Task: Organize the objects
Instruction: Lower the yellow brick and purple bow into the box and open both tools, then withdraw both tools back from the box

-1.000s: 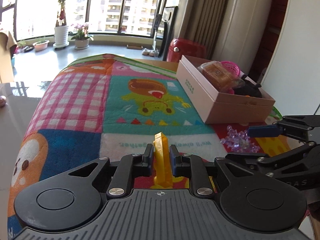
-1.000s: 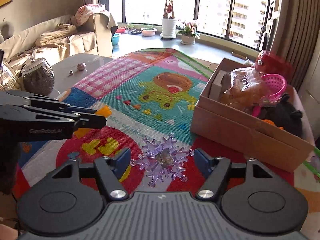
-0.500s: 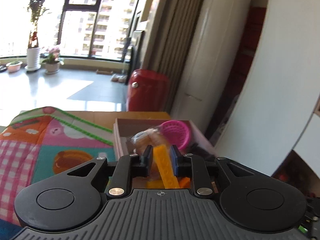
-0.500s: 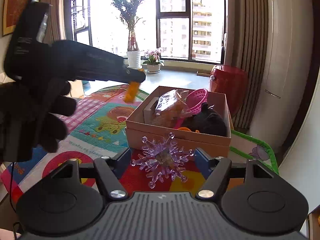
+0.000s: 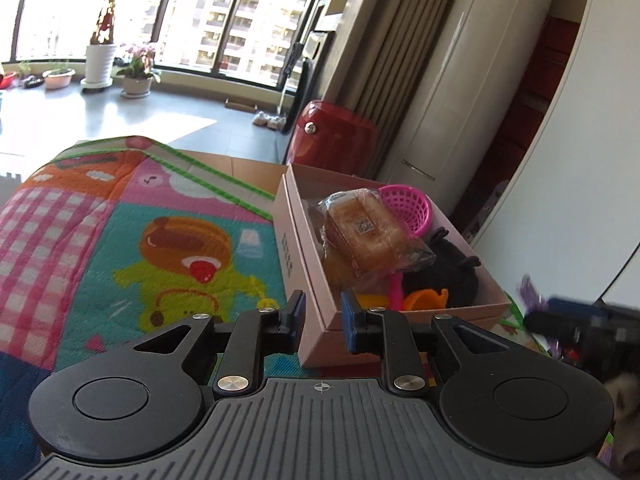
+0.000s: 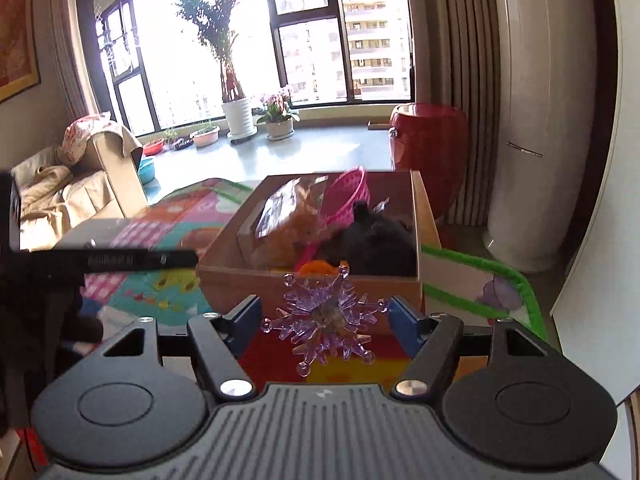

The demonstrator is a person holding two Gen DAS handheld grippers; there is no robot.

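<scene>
The cardboard box (image 5: 310,264) sat just ahead of the L gripper (image 5: 322,314), its near corner between the parted, empty jaws; it held a wrapped bread pkg (image 5: 366,232), pink basket (image 5: 408,208) and black plush toy (image 5: 448,264). The R gripper (image 6: 325,318) had jaws spread wide w/ the purple snowflake (image 6: 326,316) between them, contact w/ pads (image 6: 248,320) not discernible, box (image 6: 312,284) directly beyond.

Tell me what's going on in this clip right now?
A person with two handheld grippers is tidying toys into a cardboard box on a colourful play mat. The left gripper is open and empty beside the box. The right gripper carries a purple snowflake toy toward it.
</scene>
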